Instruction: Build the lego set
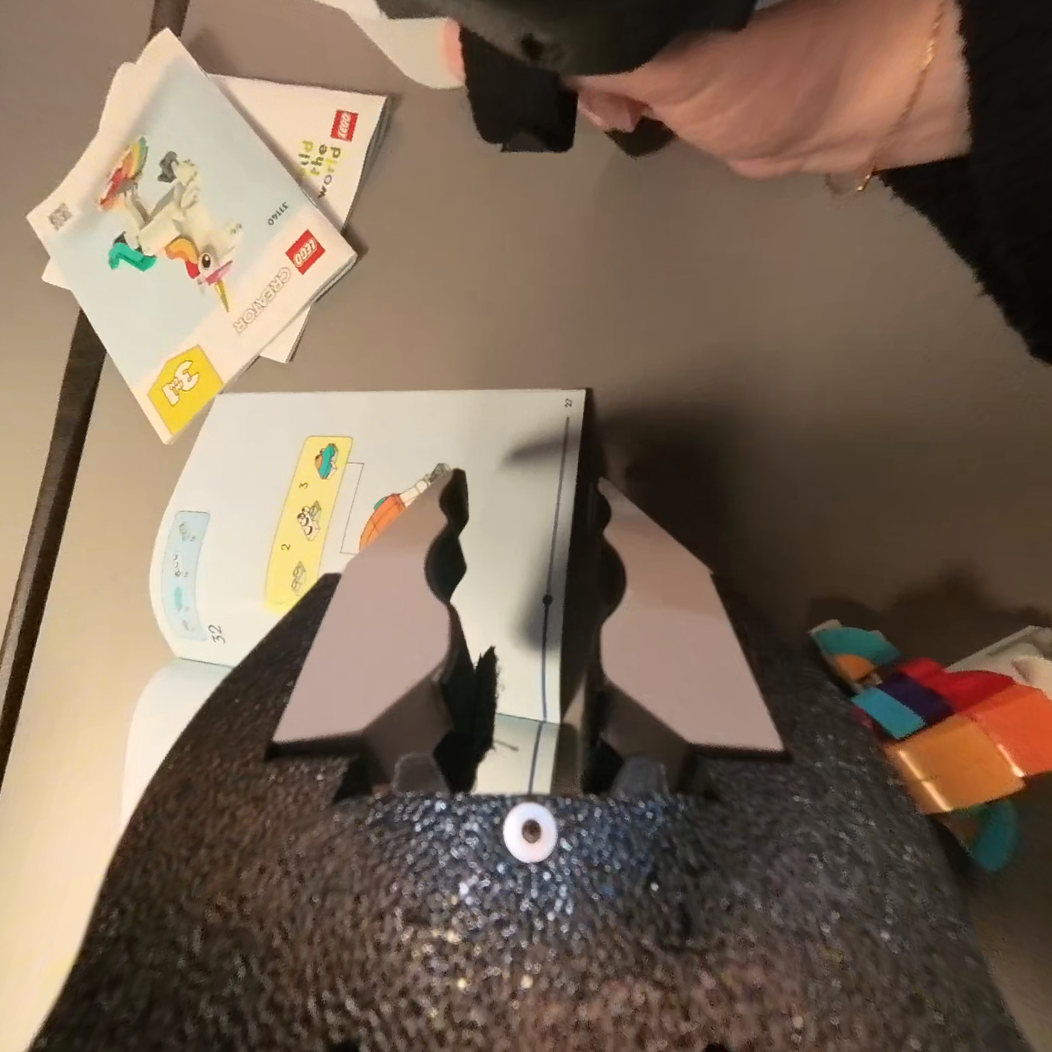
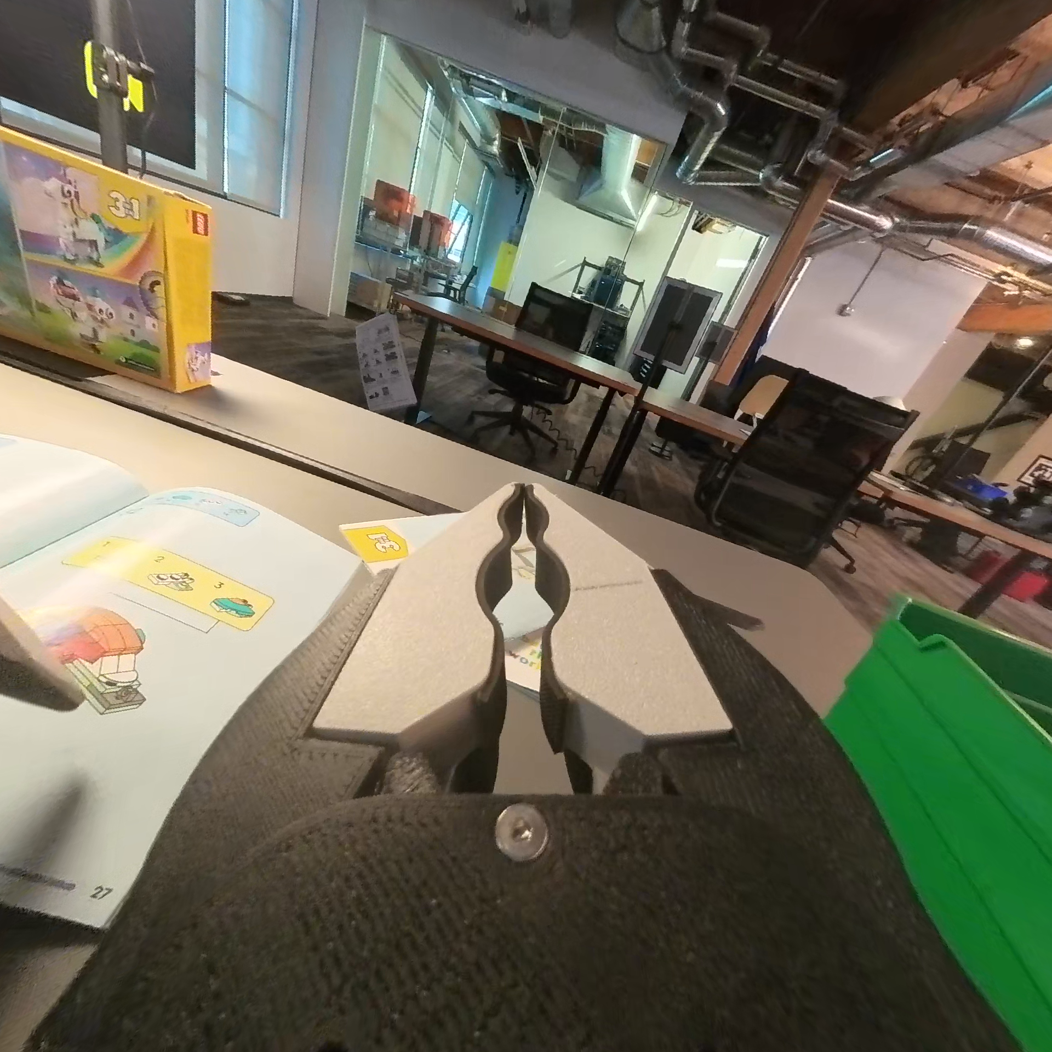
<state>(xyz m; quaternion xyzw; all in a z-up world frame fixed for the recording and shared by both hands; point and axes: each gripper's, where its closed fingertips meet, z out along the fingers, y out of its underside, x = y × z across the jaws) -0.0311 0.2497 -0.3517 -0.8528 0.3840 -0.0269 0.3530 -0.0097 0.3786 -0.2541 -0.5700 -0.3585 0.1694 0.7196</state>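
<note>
My left gripper [image 1: 529, 484] is open and empty, hovering over the right-hand page of an open instruction booklet [image 1: 370, 512] on the grey table. A partly built Lego model [image 1: 939, 723] of orange, red, purple, teal and gold bricks lies just right of the gripper. My right gripper [image 2: 524, 490] is shut with nothing visible between its tips, low over the table beyond the same open booklet [image 2: 171, 598]. A finger of the left gripper [image 2: 28, 654] shows at the left edge of the right wrist view. A person's hand [image 1: 768, 102] holds a black gripper body [image 1: 524, 85] at the top.
Two closed booklets [image 1: 188, 239] lie stacked at the far left near the table's dark edge [image 1: 62, 398]; one also shows ahead of the right gripper [image 2: 381, 541]. A green bin [image 2: 968, 740] stands at the right. The yellow Lego box [image 2: 102, 273] stands at the back left. My hands' fingertips stand some 15 centimeters from each other.
</note>
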